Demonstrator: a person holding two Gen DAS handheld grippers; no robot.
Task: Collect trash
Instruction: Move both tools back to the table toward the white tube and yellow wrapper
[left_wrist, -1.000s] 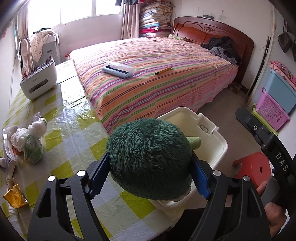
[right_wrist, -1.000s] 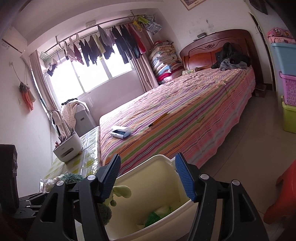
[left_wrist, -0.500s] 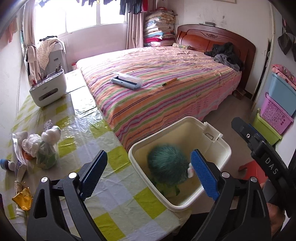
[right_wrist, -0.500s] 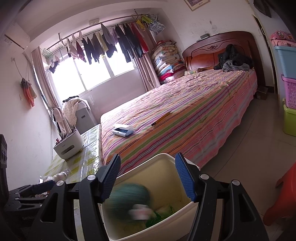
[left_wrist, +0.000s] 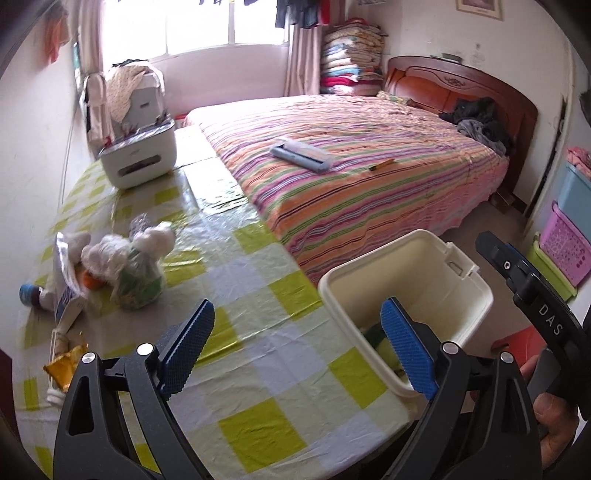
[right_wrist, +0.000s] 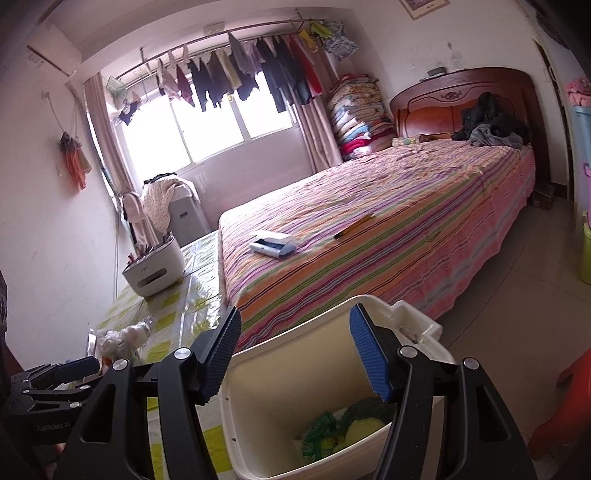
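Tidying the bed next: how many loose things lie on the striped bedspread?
3: a blue case mid-bed, a yellow pencil beside it, a dark clothes heap by the headboard. Others may be hidden.

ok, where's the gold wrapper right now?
In the left wrist view, the gold wrapper lies at the table's near-left edge, just left of the left hand-held gripper, below the pile of bags.

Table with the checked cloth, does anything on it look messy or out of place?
Yes. A loose heap of litter lies at the table's left edge: crumpled white wads, a green bag, a gold wrapper. The white bin beside the table already holds green rubbish.
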